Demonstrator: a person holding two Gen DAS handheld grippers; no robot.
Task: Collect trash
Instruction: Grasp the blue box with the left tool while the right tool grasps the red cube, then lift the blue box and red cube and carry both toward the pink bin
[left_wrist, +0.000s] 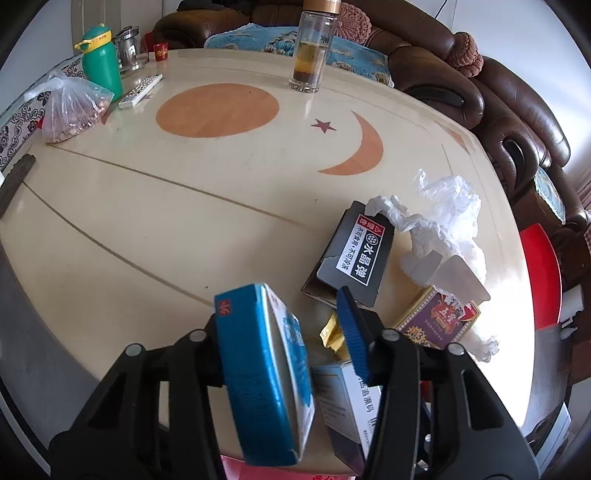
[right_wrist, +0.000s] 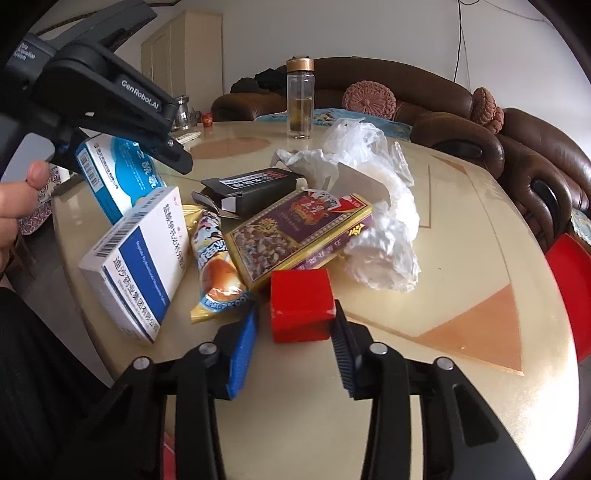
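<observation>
Holding a blue carton (left_wrist: 266, 373) lower centre, the left claw (left_wrist: 284, 332) is gripping it loosely; light, crushable card, best taken across flat faces. The right claw (right_wrist: 295, 332), spread, is flanking a red box (right_wrist: 301, 304) on the surface (right_wrist: 443, 258)

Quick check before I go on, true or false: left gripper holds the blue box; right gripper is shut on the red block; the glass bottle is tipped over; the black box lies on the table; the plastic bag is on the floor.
1. The left gripper holds the blue box. True.
2. The right gripper is shut on the red block. False: it is open, the block just ahead.
3. The glass bottle is tipped over. False: it stands upright.
4. The black box lies on the table. True.
5. The plastic bag is on the floor. False: it is on the table.
</observation>
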